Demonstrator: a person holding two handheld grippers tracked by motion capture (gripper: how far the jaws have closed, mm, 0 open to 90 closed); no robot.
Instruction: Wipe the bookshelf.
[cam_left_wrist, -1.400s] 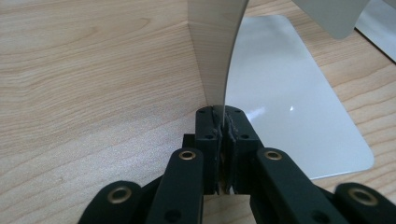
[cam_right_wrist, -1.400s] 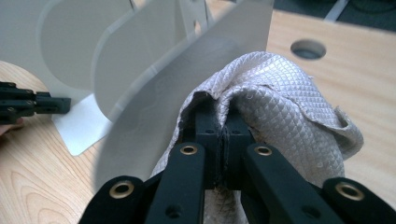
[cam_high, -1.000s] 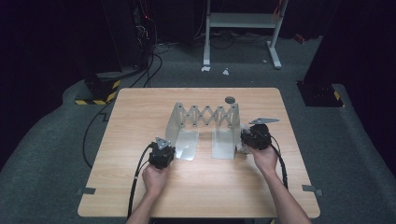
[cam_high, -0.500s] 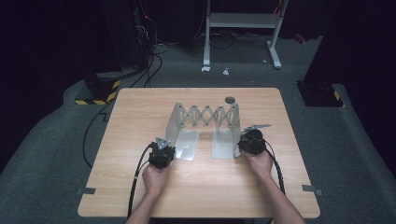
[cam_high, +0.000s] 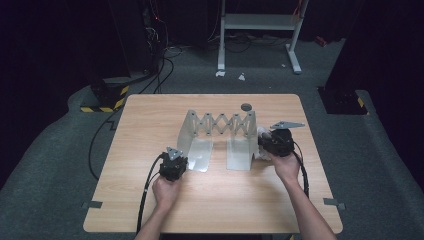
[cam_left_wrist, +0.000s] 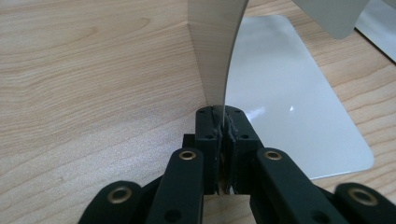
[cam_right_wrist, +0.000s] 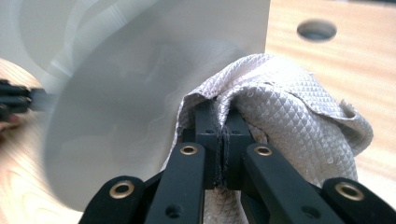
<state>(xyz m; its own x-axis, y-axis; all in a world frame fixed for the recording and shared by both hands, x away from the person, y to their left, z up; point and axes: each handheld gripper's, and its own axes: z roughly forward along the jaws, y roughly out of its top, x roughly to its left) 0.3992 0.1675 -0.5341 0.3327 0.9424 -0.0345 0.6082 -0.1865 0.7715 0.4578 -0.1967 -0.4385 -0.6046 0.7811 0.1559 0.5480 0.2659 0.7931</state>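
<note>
A metal accordion rack (cam_high: 221, 123) stands mid-table with an upright plate at each end. My left gripper (cam_high: 182, 157) (cam_left_wrist: 222, 114) is shut on the thin near edge of the left plate (cam_high: 189, 131) (cam_left_wrist: 215, 46), whose flat foot (cam_left_wrist: 289, 102) lies on the wood. At the rack's right end, my right gripper (cam_high: 261, 145) (cam_right_wrist: 222, 123) is shut on a white textured cloth (cam_high: 260, 133) (cam_right_wrist: 289, 121). The cloth is bunched over its jaws and sits against the outer face of the right plate (cam_high: 248, 131) (cam_right_wrist: 140, 70).
The wooden table (cam_high: 150, 120) carries a small dark round spot (cam_high: 246, 106) (cam_right_wrist: 316, 29) behind the rack. Cables trail from both grippers toward the near edge. Dark floor, a black-and-yellow striped block (cam_high: 102, 97) and a white stand (cam_high: 260, 22) lie beyond the table.
My right gripper with the cloth slid a little toward the near side along the right plate, then back up and away. The left gripper stayed put on its plate.
</note>
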